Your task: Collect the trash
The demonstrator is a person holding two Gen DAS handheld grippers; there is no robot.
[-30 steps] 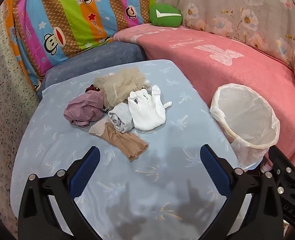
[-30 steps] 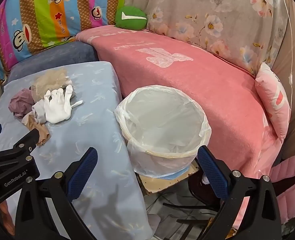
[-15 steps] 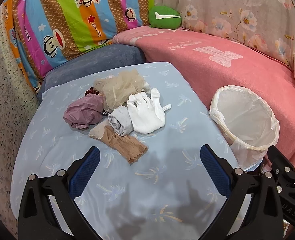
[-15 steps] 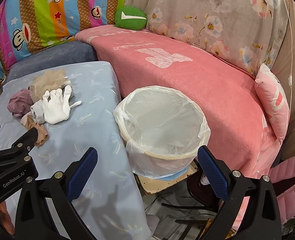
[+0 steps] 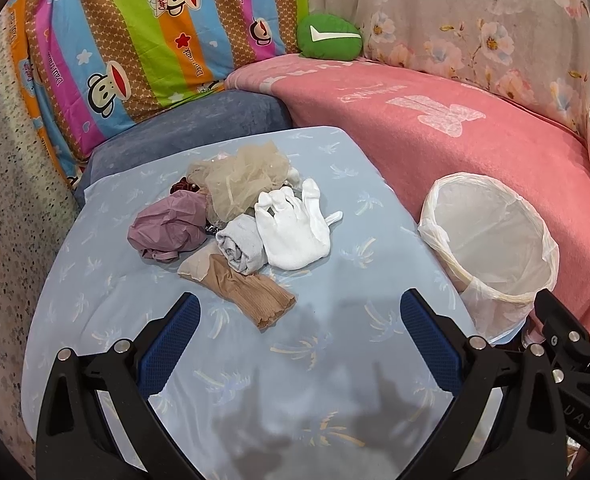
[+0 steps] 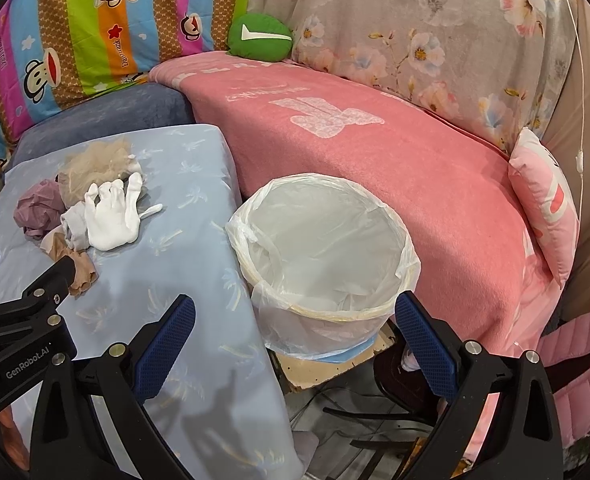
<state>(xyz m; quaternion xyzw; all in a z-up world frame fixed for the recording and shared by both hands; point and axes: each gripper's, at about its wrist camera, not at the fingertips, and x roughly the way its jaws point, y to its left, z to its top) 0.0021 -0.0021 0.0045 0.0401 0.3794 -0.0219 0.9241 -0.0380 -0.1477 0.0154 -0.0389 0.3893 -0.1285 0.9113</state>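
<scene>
A pile of cloth trash lies on the light blue table (image 5: 335,344): a white glove (image 5: 295,224), a rolled grey-white sock (image 5: 241,248), a tan stocking (image 5: 247,294), a crumpled mauve cloth (image 5: 169,232) and beige netting (image 5: 243,178). The pile shows at the left of the right wrist view, with the glove (image 6: 111,216) on top. A bin lined with a clear bag (image 5: 491,248) stands right of the table, also in the right wrist view (image 6: 323,264). My left gripper (image 5: 299,344) is open and empty, short of the pile. My right gripper (image 6: 295,344) is open and empty, just before the bin.
A pink blanket (image 5: 455,128) covers the sofa behind the bin, with a green cushion (image 5: 329,38) and a striped cartoon quilt (image 5: 143,32) at the back. A pink pillow (image 6: 547,200) lies at the right. Dark chair legs and floor clutter (image 6: 375,420) sit below the bin.
Both grippers have drawn back and up slightly; the pile and the bin sit a little farther off in each view. Nothing was grasped or moved.
</scene>
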